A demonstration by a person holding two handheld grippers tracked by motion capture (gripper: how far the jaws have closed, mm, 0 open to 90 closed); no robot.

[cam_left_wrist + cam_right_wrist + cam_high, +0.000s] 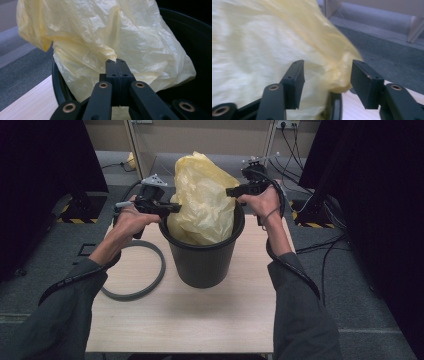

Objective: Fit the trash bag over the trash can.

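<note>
Two hand-held grippers work at a black bucket standing near the middle of the wooden table, toward its far edge. A yellow plastic bag sits in the bucket, bunched and rising well above the rim.

Left gripper: at the bucket's left rim, jaws fully closed. The left gripper view shows the pads pressed together with a fold of the bag pinched at their tips, just inside the rim.

Right gripper: at the bag's right side, above the rim. Jaws stand partly apart; the right gripper view shows bag film lying between them, blurred, and the pads are not pressing on it.

One grey ring lies flat on the table left of the bucket, near the left edge.
</note>
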